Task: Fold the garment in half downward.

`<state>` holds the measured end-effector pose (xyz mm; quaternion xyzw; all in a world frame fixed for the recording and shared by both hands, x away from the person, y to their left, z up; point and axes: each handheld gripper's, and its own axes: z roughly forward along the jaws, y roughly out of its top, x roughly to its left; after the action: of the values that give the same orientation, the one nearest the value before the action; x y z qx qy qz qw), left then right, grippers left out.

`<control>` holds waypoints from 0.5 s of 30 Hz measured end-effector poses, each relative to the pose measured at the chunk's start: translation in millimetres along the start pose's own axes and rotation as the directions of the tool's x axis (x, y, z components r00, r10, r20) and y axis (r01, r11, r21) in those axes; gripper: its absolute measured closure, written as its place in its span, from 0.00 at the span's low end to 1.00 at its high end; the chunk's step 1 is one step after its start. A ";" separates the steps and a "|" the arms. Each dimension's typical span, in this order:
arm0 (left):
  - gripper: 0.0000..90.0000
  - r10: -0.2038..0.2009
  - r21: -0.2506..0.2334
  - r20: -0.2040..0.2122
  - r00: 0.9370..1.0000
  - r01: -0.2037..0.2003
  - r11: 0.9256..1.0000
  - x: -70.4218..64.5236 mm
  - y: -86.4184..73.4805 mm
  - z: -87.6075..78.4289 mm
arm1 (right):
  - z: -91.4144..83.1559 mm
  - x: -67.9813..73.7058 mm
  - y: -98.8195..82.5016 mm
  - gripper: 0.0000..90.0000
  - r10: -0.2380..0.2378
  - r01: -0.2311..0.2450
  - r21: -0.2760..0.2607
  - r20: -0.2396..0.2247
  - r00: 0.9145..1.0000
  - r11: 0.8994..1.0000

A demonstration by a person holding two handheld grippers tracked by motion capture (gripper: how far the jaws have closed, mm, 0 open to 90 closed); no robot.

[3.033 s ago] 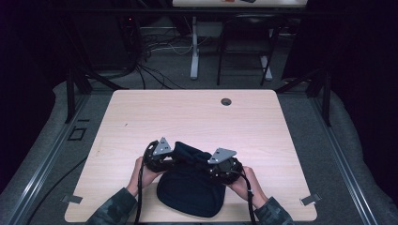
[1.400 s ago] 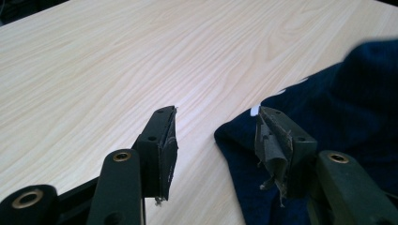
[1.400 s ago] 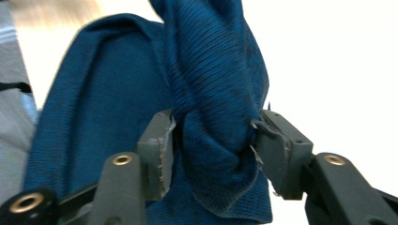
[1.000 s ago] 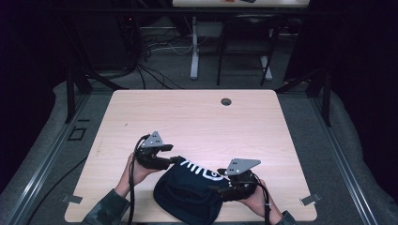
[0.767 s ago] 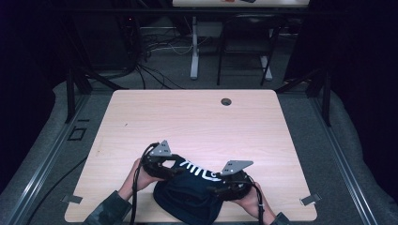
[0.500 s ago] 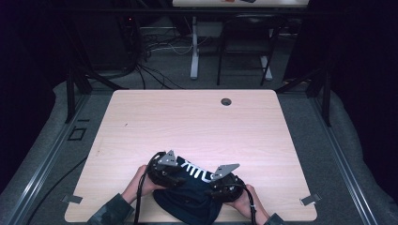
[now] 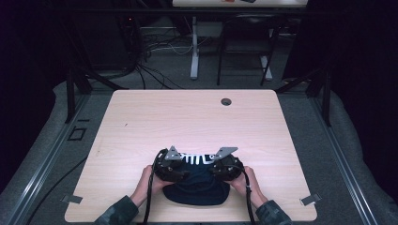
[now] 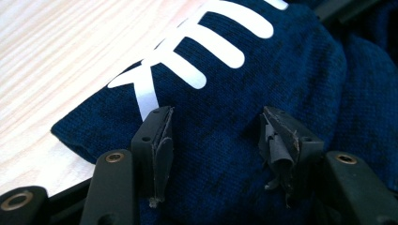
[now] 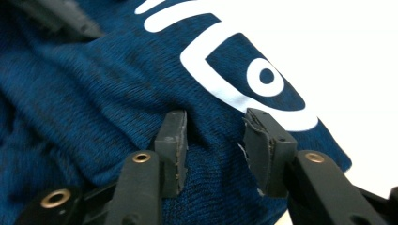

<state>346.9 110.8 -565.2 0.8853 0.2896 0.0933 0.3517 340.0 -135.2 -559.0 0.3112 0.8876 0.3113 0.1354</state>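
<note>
Both jaws standing apart, the left hand-held gripper (image 8: pixel 213 140) and right hand-held gripper (image 9: pixel 213 140) are pressing over a navy knit garment (image 7: pixel 197 185) lying at the table's (image 7: pixel 141 122) near edge. It's looking soft, light, floppy; pinching its folded edges seems best.

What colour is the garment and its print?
Dark blue knit garment with a white print; clearest in the left gripper view.
</note>
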 end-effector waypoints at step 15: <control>0.50 -0.016 0.006 -0.014 1.000 0.016 1.000 -2.2 -1.3 -0.4 | -22.8 19.2 -10.1 0.42 -0.036 0.036 0.045 -0.002 0.999 0.998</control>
<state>344.4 110.5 -565.6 0.8834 0.2995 0.0955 0.3476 310.6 -139.8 -548.8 0.2978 0.8999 0.2891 0.1336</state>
